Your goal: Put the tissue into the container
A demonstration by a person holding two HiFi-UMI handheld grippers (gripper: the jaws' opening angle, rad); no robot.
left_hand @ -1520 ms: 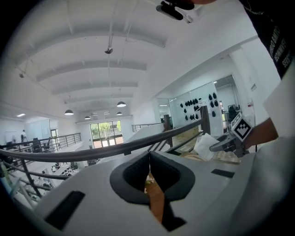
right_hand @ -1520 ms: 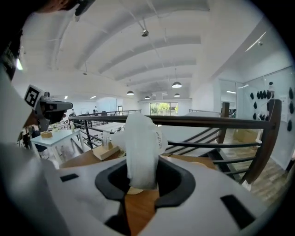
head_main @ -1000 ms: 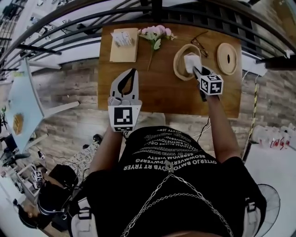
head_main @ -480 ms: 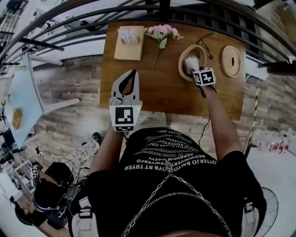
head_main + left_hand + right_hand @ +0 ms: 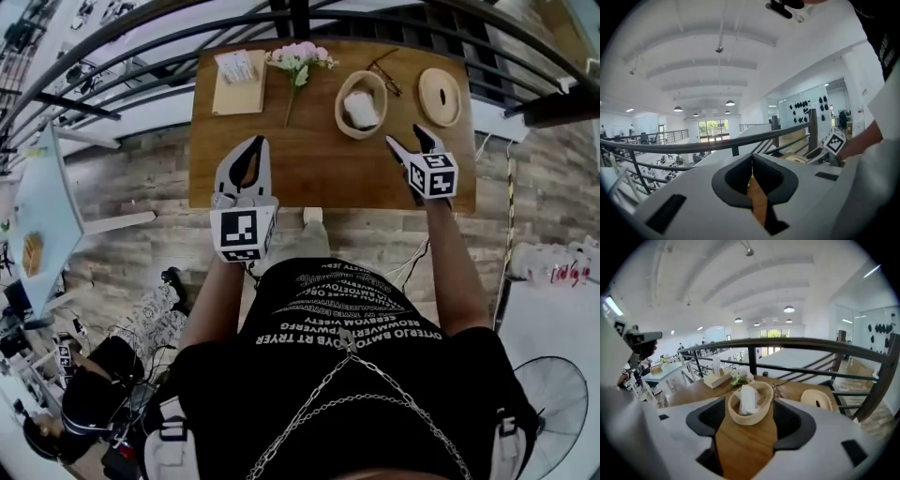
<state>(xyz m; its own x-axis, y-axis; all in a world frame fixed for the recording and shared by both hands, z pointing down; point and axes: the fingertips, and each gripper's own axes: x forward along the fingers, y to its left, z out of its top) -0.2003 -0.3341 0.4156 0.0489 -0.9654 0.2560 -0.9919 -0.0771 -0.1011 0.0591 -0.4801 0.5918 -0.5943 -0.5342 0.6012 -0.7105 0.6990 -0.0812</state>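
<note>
Head view: the white tissue already lies inside the oval wooden container at the far side of the wooden table, so the task itself looks done; at most a retreat of the hands is left. A round wooden lid lies just right of the container, with glasses between them at the back and a sprig of pink flowers to the left. The right gripper hangs near the container's near right side, clear of it, its forearm reaching forward from the body and its jaws aimed up the table. The left gripper is held over the table's near left part, pointing straight ahead, well apart from the container

Left gripper view: the jaws are pressed together at their tips with nothing caught in them, only table surface showing below; the gripper looks out level over the railing

Right gripper view: the jaws are opening and stand spread wide, released. The container with the crumpled tissue shows in the gap but lies beyond the tips, untouched, so nothing is in the grip
</note>
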